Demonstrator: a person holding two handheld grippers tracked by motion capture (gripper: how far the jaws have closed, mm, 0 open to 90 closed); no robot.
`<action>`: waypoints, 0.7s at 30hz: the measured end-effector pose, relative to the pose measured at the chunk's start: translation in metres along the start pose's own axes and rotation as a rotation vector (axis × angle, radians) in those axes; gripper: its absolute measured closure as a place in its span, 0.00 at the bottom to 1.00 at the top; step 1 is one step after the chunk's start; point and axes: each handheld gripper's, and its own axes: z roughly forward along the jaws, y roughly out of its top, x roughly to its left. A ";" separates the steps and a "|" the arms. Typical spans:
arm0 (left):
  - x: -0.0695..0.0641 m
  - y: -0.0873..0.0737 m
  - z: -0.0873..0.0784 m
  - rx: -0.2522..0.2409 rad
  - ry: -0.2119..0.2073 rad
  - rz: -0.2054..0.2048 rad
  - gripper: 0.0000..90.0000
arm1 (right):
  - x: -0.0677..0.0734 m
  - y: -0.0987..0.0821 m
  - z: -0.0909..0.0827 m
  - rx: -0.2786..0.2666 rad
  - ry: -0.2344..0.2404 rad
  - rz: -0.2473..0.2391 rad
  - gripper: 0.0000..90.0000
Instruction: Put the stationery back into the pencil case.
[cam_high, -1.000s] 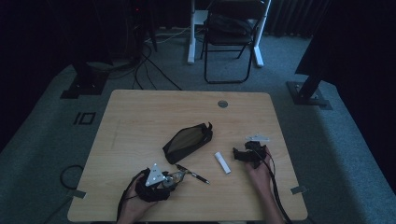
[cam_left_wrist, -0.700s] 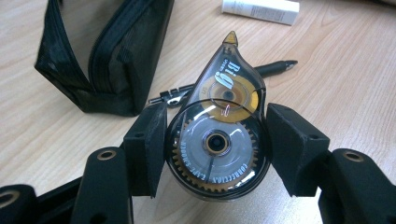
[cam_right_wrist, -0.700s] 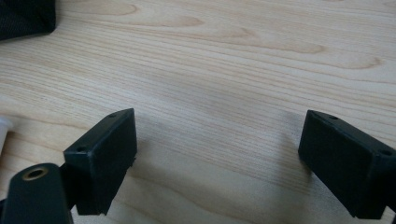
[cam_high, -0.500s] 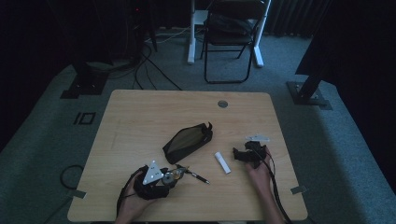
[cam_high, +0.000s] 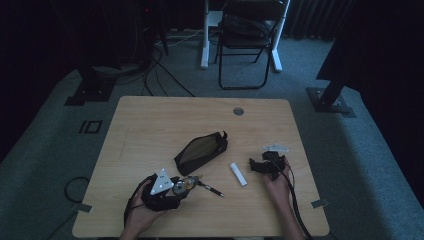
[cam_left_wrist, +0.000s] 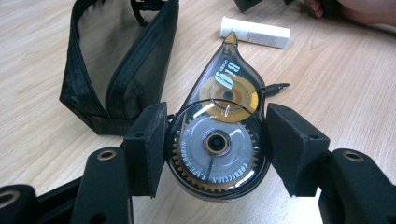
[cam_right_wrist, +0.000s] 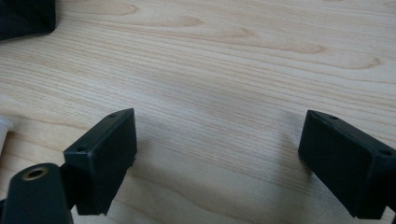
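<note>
high view, table: a light wooden table (cam_high: 150, 125) is seen from above, with a black mesh pouch (cam_high: 201, 151) lying around its middle, taken here as the landmark for everything else.
high view, left gripper: the left gripper (cam_high: 186, 185) is held low, below and left of the pouch, and a correction tape dispenser (cam_high: 188, 183) is carried at its tip.
high view, pen: a thin black pen (cam_high: 210, 188) is laid just right of the dispenser, below the pouch.
high view, white tube: a small white tube (cam_high: 238, 174) is found to the lower right of the pouch, apart from it.
high view, right gripper: the right gripper (cam_high: 256, 165) is parked further right of the pouch, just past the tube, resting by the person's hand.
left gripper view, grip: the dispenser (cam_left_wrist: 218, 135) is pinched between the two black jaws, pads pressed on both sides of its round clear body, so yeah, clamped on it.
left gripper view, surroundings: the pouch (cam_left_wrist: 122, 70) is seen open to the upper left of the dispenser, the white tube (cam_left_wrist: 255, 32) just beyond the dispenser's pointed nose, the pen tip (cam_left_wrist: 275, 87) poking out from behind it.
right gripper view, tongs: the jaws are spread wide over bare wood (cam_right_wrist: 224, 70), nothing caught between them.
right gripper view, corner: a bit of the pouch (cam_right_wrist: 25, 16) is glimpsed at the top left.
</note>
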 end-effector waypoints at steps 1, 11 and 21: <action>0.000 0.000 0.000 0.001 0.000 0.002 0.46 | 0.000 0.000 0.000 0.000 0.000 0.000 0.13; 0.003 0.006 -0.005 -0.013 -0.003 0.001 0.46 | 0.000 0.000 0.000 0.000 0.000 0.000 0.13; 0.007 0.012 -0.010 -0.027 0.007 0.004 0.46 | 0.000 0.000 0.000 0.000 0.000 0.000 0.13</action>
